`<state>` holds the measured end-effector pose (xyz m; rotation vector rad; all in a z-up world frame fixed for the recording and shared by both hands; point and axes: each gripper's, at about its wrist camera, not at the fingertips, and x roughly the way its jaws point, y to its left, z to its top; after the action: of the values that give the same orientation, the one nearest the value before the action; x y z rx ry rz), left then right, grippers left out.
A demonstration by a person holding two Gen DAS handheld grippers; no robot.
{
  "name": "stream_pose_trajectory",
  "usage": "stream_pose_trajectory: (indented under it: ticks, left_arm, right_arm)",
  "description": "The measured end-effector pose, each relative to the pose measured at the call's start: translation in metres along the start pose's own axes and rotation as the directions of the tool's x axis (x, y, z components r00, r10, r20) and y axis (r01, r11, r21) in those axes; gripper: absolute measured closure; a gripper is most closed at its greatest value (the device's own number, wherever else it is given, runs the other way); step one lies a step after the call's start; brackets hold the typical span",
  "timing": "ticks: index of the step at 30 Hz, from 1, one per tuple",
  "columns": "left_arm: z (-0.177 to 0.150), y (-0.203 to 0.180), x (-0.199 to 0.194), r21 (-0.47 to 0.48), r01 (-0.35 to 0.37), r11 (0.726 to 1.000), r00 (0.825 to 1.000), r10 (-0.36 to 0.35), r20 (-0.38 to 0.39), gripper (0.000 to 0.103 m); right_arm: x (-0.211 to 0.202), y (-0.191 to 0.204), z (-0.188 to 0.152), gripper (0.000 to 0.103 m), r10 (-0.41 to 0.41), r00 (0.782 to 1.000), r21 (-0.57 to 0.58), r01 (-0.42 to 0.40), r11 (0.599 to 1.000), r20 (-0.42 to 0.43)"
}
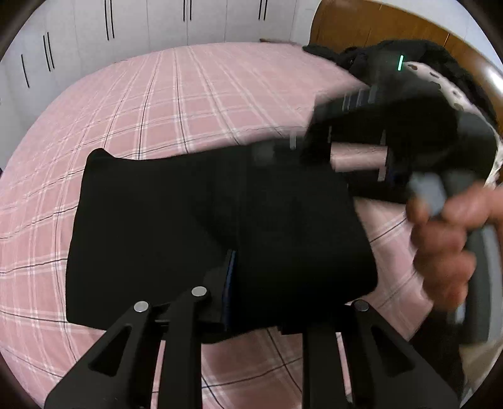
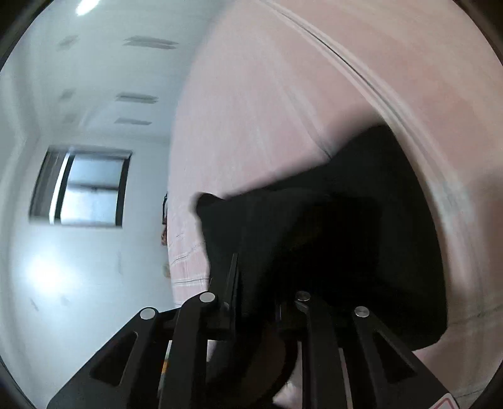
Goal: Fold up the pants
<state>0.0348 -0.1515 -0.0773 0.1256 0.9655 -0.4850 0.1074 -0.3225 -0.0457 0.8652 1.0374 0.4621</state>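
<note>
Looking down the left gripper [image 1: 242, 277], we see the black pants [image 1: 195, 220] folded into a squarish stack on the pink plaid bedspread [image 1: 157, 103]. Its jaws stand close together over the stack's near edge, but dark cloth against dark fingers hides whether they pinch it, so we cannot tell. In that view the right gripper [image 1: 317, 151] is blurred at the stack's far right corner, held by a hand [image 1: 446, 239]. From the right wrist its jaws look nearly together over the pants; a grip we cannot tell. White wardrobe doors [image 1: 151, 25] line the wall behind.
</note>
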Motion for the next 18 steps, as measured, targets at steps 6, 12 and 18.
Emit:
stream_pose_trajectory:
  ticks: [6, 12, 18]
  left_arm:
    - [-0.001, 0.013, -0.042, -0.03, 0.086, 0.996, 0.993, -0.083, 0.089, 0.048]
    - [-0.016, 0.103, -0.064, -0.283, 0.037, 0.959, 0.994, -0.006, 0.11, 0.025]
    - [-0.035, 0.209, -0.02, -0.558, -0.08, 0.826, 0.997, 0.069, -0.04, 0.025]
  right_arm:
    - [-0.01, -0.016, 0.029, 0.044, -0.581, 0.801, -0.22, 0.598, 0.77, 0.144]
    - [-0.069, -0.045, -0.034, 0.036, -0.385, 0.91, 0.002, 0.39, 0.921, 0.155]
    - [-0.033, -0.056, -0.073, 0.019, -0.351, 0.934, 0.127, 0.342, 0.931, 0.062]
